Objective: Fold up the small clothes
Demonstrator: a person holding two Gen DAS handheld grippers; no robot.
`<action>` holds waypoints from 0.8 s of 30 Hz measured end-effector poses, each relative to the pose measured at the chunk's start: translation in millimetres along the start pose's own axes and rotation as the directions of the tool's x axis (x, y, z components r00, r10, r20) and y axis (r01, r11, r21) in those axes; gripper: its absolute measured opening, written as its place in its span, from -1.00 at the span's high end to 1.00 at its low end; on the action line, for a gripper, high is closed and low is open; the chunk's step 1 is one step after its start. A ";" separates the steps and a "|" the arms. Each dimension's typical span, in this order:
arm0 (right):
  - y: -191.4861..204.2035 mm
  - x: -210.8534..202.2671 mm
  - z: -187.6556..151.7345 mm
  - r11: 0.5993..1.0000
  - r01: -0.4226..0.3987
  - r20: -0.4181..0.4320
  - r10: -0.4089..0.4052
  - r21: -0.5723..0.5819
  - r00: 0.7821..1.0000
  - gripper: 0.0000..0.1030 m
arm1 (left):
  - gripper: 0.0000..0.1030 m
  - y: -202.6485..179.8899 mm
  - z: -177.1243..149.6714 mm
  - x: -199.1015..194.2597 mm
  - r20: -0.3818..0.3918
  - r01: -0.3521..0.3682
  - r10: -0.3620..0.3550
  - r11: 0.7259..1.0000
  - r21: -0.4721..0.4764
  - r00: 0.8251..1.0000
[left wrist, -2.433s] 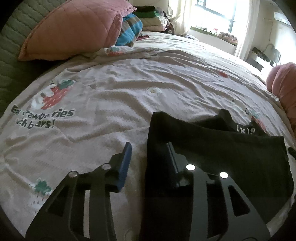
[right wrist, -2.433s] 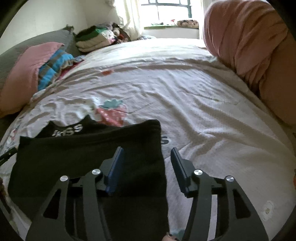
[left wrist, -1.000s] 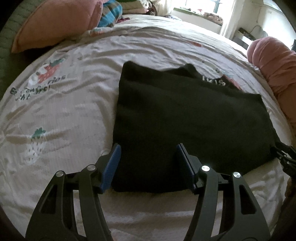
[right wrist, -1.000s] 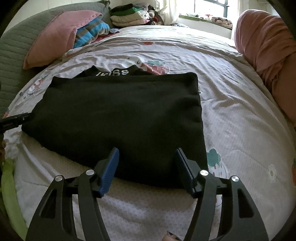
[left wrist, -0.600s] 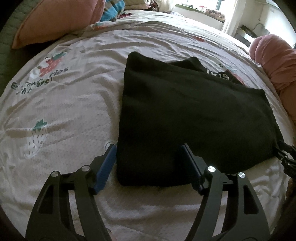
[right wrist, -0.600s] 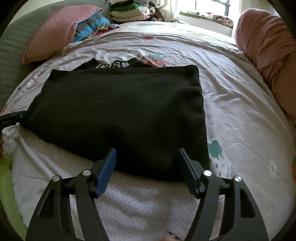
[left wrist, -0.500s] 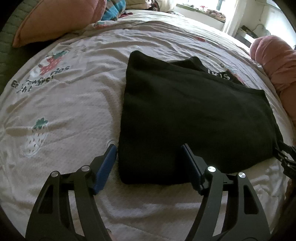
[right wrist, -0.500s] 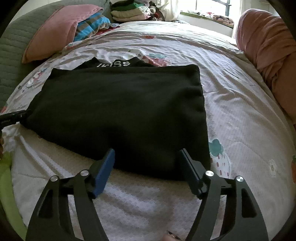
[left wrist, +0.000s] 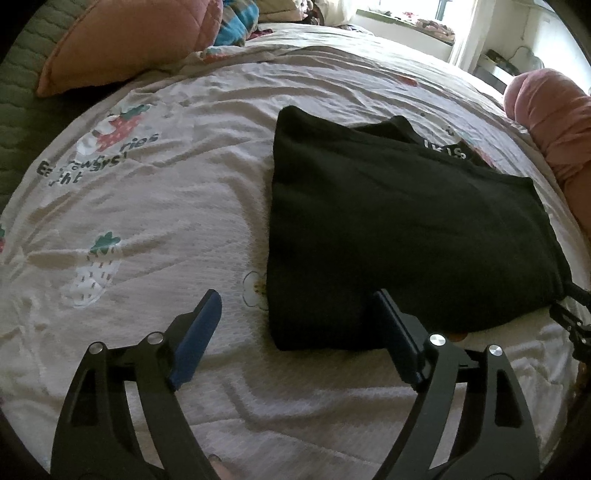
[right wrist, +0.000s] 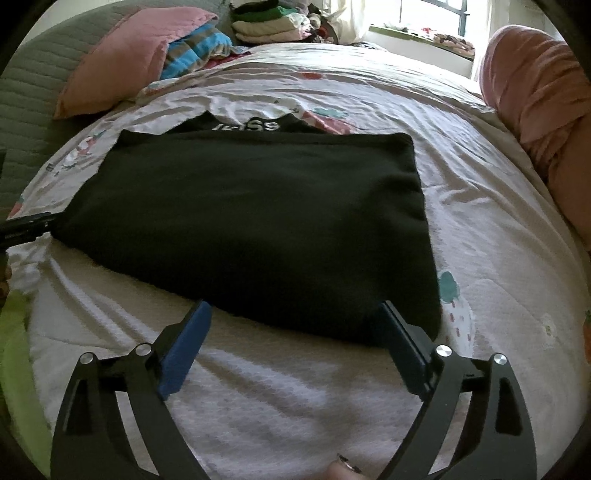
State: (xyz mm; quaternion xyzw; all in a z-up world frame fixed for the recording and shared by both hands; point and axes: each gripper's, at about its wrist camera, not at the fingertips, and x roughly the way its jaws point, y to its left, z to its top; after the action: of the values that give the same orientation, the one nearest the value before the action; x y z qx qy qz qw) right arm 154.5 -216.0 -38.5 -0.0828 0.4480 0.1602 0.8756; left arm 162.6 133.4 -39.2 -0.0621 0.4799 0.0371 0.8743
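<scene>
A folded black garment [left wrist: 402, 225] [right wrist: 251, 225] with white lettering at its far edge lies flat on the strawberry-print bedspread [left wrist: 155, 206] [right wrist: 491, 258]. My left gripper [left wrist: 297, 314] hovers at the garment's near left corner, its jaws opening, the pads clear of the cloth. My right gripper [right wrist: 293, 325] sits at the garment's near right edge, jaws also opening wide, touching nothing. Each gripper's tip shows at the edge of the other's view.
A pink pillow [right wrist: 125, 59] and a striped blue cloth [right wrist: 195, 44] lie at the far left by a green quilted headboard [right wrist: 26, 96]. Folded clothes [right wrist: 269, 22] are stacked at the back. A pink rolled blanket [right wrist: 539, 85] lies on the right.
Both grippers have spread their jaws wider and drawn back slightly toward the near edge of the black garment, which stays flat where it lay.
</scene>
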 end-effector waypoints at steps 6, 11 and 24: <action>16.5 -2.6 3.8 0.999 -0.023 0.009 0.023 -0.032 1.000 -0.76 | -0.70 5.3 1.4 -8.6 0.030 -0.019 0.019 1.000 -0.003 0.999; 34.9 -0.8 7.6 0.997 -0.049 0.008 0.050 -0.066 0.999 -0.77 | -0.81 12.5 3.6 -11.6 0.045 -0.042 0.043 0.999 -0.020 0.998; 95.0 5.5 20.0 0.976 -0.099 0.018 0.104 -0.193 0.994 -0.79 | -0.81 32.4 7.7 -12.7 0.058 -0.080 0.085 0.994 -0.075 0.995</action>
State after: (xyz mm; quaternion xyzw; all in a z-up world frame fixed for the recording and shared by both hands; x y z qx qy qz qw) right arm 139.0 -120.3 -31.5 -0.1414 0.4219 0.2481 0.8605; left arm 158.2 166.5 -26.7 -0.0728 0.4534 0.0925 0.8835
